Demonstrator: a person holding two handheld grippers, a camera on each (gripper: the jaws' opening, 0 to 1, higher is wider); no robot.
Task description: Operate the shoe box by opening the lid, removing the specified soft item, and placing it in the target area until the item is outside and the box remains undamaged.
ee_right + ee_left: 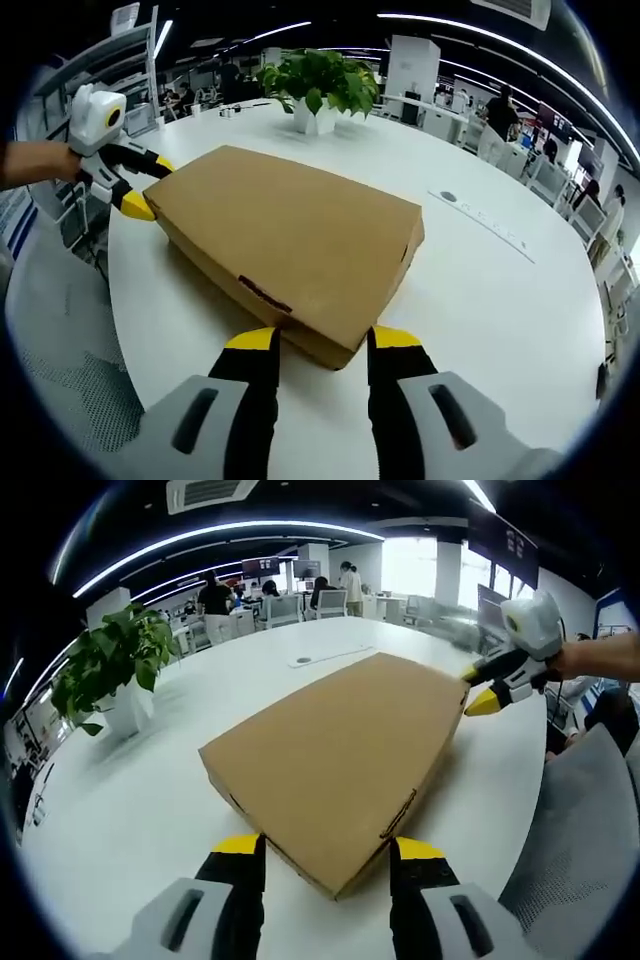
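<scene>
The left gripper [327, 848], with black jaws tipped in yellow, is held low and level, its jaws spread wide to either side of the near corner of a flat brown cardboard shoe box [345, 755]; whether the tips touch the cardboard cannot be told. The right gripper [323, 340] is at the opposite corner, its jaws likewise spread around that corner, with a person's hand [600, 656] behind it. The box lies closed on a round white table [130, 800], close to the edge beside a grey mesh chair [55, 340]. Open tabletop stretches beyond the box toward a green leafy plant in a white pot [320, 85]. The lid is smooth and undented.
</scene>
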